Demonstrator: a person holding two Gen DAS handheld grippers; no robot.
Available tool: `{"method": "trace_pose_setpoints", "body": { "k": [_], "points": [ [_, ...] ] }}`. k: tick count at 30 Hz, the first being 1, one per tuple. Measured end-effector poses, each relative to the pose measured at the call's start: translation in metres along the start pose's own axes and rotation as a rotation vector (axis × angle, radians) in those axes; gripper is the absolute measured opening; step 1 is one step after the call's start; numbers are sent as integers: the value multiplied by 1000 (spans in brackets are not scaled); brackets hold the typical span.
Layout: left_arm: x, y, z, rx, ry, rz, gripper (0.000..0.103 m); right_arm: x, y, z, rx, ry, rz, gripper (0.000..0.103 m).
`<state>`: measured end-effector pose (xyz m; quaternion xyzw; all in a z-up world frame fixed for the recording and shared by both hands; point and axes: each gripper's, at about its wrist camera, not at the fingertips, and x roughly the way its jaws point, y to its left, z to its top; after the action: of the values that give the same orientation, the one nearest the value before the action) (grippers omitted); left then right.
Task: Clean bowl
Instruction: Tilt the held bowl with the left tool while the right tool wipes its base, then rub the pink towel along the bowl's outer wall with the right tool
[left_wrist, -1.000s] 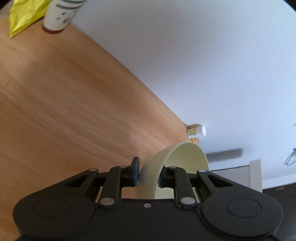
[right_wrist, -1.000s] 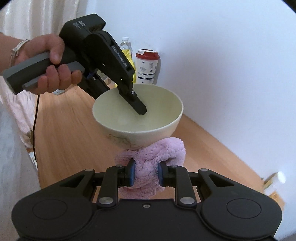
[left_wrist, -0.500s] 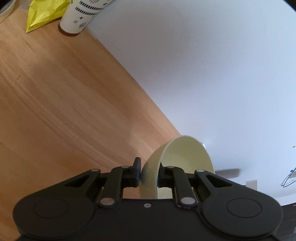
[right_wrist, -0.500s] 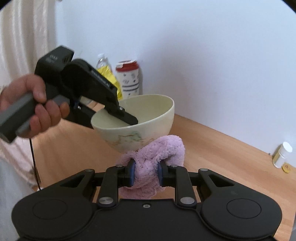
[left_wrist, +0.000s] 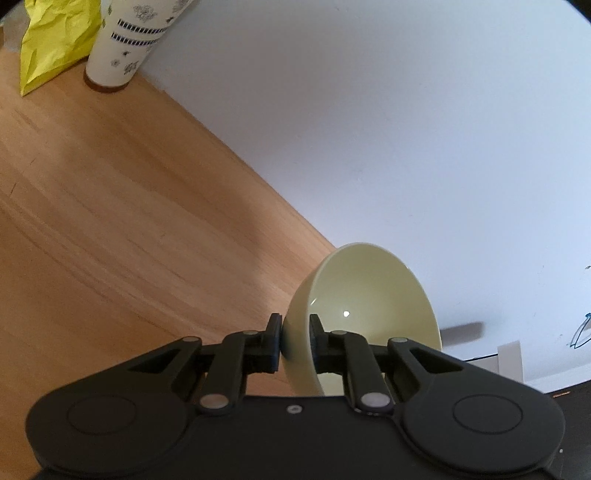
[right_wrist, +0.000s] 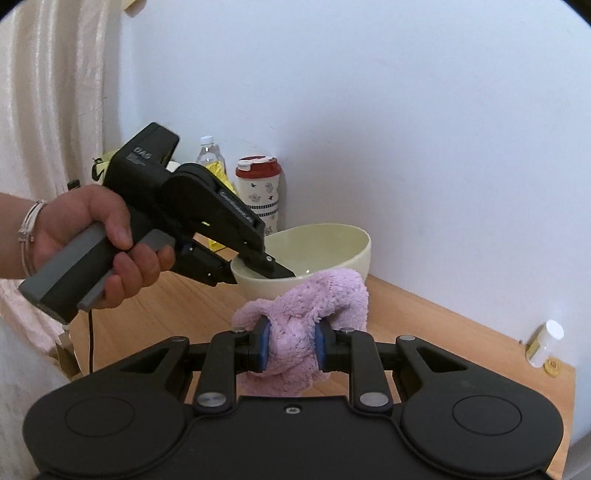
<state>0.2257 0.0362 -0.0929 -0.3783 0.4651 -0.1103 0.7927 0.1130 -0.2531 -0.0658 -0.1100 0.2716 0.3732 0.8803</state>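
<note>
A pale yellow-green bowl (left_wrist: 364, 306) is held up above the wooden table by its rim. My left gripper (left_wrist: 294, 338) is shut on that rim, one finger inside and one outside. In the right wrist view the bowl (right_wrist: 325, 245) sits level, with the left gripper (right_wrist: 264, 267) clamped on its near left rim. My right gripper (right_wrist: 291, 345) is shut on a pink fluffy cloth (right_wrist: 314, 304). The cloth sits just in front of and below the bowl's near wall, touching or nearly touching it.
A white patterned tumbler (right_wrist: 258, 197) with a red lid, a yellow bag (left_wrist: 51, 40) and a clear water bottle (right_wrist: 209, 153) stand at the table's far end by the wall. A small white-capped bottle (right_wrist: 545, 341) stands at the right by the wall. A curtain (right_wrist: 44, 110) hangs at left.
The bowl has come down and levelled, and its rim now sits lower in the right wrist view. The pink cloth has shifted from under the bowl's base to its near side.
</note>
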Motion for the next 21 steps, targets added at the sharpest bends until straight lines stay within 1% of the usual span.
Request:
{"method": "trace_pose_setpoints", "body": {
  "k": [3,5,8,15,17,19,21],
  "points": [
    [0,-2,0,7,2,2,13,1,0,-3,-5,12,11,26],
    [-2,-3,-1,1,2,-1,13,2,7,-7,-17,17,14,26],
    [-2,-4,-1,11,-1,3,13,15,8,-10,-34,44,16,26],
    [2,-3,-2,-11,-13,37,13,34,8,-24,-6,93,36,26],
    [1,-3,-2,-23,-29,39,12,34,8,-24,12,92,39,26],
    [1,-3,-2,-35,-47,39,12,28,6,-21,53,72,32,26],
    [-2,-7,-1,-17,-83,37,12,22,5,-18,93,51,25,26]
  ]
}}
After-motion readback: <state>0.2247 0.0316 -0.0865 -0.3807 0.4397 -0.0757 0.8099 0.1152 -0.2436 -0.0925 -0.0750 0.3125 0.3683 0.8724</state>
